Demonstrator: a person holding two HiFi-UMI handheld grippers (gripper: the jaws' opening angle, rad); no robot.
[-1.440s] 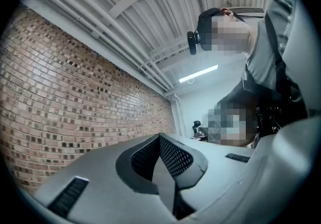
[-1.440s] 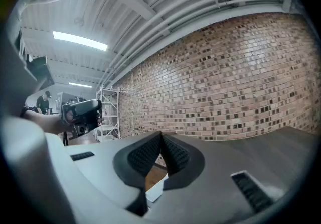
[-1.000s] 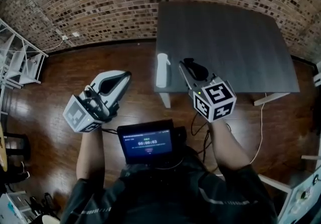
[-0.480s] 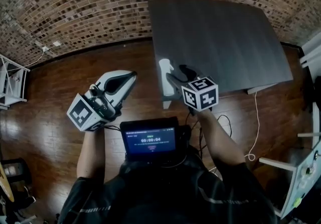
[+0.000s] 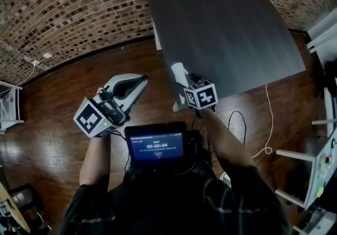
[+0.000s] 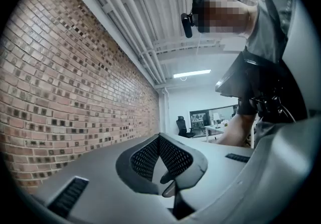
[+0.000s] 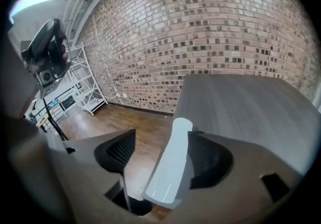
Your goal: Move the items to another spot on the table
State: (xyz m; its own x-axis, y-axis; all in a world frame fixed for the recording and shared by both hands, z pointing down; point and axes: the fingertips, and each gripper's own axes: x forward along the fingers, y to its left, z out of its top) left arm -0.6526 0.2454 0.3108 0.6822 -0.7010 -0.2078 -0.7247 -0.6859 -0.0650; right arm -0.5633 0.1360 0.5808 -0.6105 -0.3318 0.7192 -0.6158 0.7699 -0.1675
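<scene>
The dark grey table (image 5: 226, 28) shows a bare top in the head view, and no item to move is in any view. My right gripper (image 5: 183, 74) hangs over the table's near left corner and points down at the table top (image 7: 241, 107). Its jaws have just been opening and now stand open (image 7: 158, 128), with only floor and table edge showing between the white finger (image 7: 173, 168) and the dark one. My left gripper (image 5: 142, 78) is out over the wooden floor, left of the table. Its tips meet (image 6: 159, 136), and it holds nothing.
A brick wall (image 5: 79, 2) runs behind the table. White shelving (image 7: 83, 85) stands by the wall to the left, and white furniture (image 5: 322, 36) sits at the right. A cable (image 5: 259, 147) lies on the floor, and a small screen (image 5: 157, 147) is on my chest.
My right gripper has sunk toward the table's near left corner, and its jaws have spread apart. My left gripper has drifted a little right. The head view has swung, so the table now sits higher.
</scene>
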